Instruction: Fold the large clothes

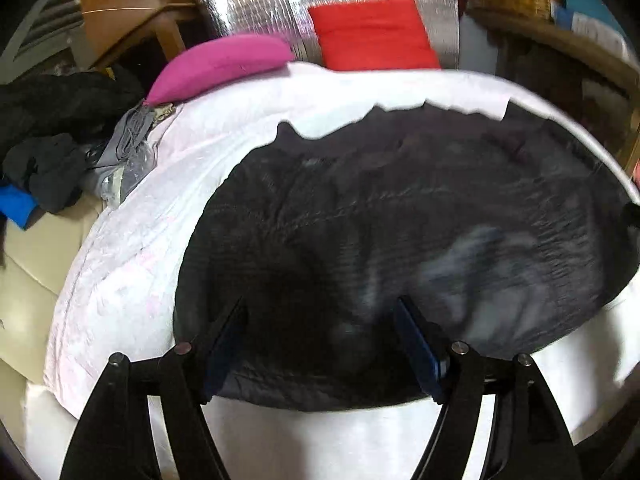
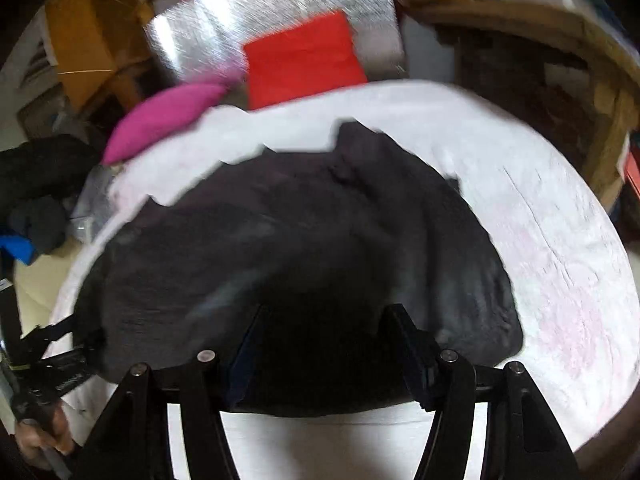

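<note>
The black garment lies spread across the middle of the white sheet, filling the centre of both views. Both the left gripper and the right gripper stand with jaws apart and nothing pinched, low in frame over the near hem. The next fold is best started by gripping the near edge at two well-spaced points and carrying it evenly toward the ragged far edge at upper centre.

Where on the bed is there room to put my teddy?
Bare white cover lies right of the black garment, and a strip runs between it and the pink pillow. The clothes pile at left is crowded.
</note>
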Action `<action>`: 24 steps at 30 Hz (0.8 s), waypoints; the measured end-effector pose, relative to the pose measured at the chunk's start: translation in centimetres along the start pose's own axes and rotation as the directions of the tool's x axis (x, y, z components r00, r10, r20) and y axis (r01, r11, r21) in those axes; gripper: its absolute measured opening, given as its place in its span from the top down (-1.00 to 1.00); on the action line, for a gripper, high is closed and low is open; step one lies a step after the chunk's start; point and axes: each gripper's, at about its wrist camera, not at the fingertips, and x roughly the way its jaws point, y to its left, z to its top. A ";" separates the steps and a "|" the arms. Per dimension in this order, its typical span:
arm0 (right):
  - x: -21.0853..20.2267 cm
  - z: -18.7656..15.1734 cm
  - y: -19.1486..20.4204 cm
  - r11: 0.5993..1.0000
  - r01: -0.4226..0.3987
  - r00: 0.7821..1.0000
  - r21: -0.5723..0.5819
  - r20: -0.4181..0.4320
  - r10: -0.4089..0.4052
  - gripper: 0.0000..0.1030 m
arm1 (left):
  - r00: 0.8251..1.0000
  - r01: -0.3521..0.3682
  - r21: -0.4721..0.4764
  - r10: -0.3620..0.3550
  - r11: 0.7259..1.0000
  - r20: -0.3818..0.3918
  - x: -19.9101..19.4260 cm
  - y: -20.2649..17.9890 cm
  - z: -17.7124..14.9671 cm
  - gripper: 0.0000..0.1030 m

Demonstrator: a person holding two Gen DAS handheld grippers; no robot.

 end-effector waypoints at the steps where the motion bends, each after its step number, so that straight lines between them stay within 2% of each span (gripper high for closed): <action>1: -0.4 -0.1 1.3 0.999 -0.028 0.999 -0.031 0.015 0.029 -0.26 | 1.000 -0.001 0.003 0.001 1.000 0.023 -0.5 -0.4 -0.2 -0.49; 3: -0.4 -0.6 3.0 0.996 -0.055 0.998 -0.065 0.014 0.056 -0.26 | 0.998 -0.030 0.031 0.028 0.999 0.059 -0.8 -1.8 -0.6 -0.61; 4: 0.4 -1.0 3.7 0.995 -0.054 0.999 -0.080 -0.013 0.053 -0.26 | 0.997 -0.043 0.046 0.040 0.998 0.063 -0.6 -2.2 -0.8 -0.67; 7: 4.6 -2.6 4.1 0.996 -0.004 0.987 -0.087 -0.161 -0.010 -0.28 | 0.999 -0.050 0.088 0.049 0.995 0.014 0.9 -3.7 -1.7 -0.67; 9: 4.8 -2.9 4.1 0.996 0.000 0.987 -0.085 -0.158 -0.013 -0.28 | 0.999 -0.046 0.076 0.047 0.996 -0.018 1.7 -3.5 -1.9 -0.67; 15: 0.5 -3.4 3.6 0.999 -0.042 0.992 -0.027 -0.123 0.039 -0.28 | 0.999 -0.026 0.002 0.026 1.000 0.038 -2.6 -2.9 -2.8 -0.67; 19: -3.9 -5.5 4.0 0.999 -0.013 0.995 -0.040 -0.104 0.009 -0.28 | 0.998 -0.025 -0.025 0.026 0.999 0.052 -6.2 -3.1 -4.3 -0.67; 21: -7.4 -7.2 4.2 1.000 -0.011 0.997 -0.026 -0.078 0.009 -0.28 | 0.996 -0.043 -0.014 0.044 0.999 0.076 -8.8 -3.7 -5.3 -0.67; 24: -11.0 -7.9 4.6 1.000 0.009 1.000 -0.019 -0.018 -0.009 -0.28 | 0.989 -0.084 -0.015 0.085 0.996 0.118 -12.3 -4.0 -6.2 -0.72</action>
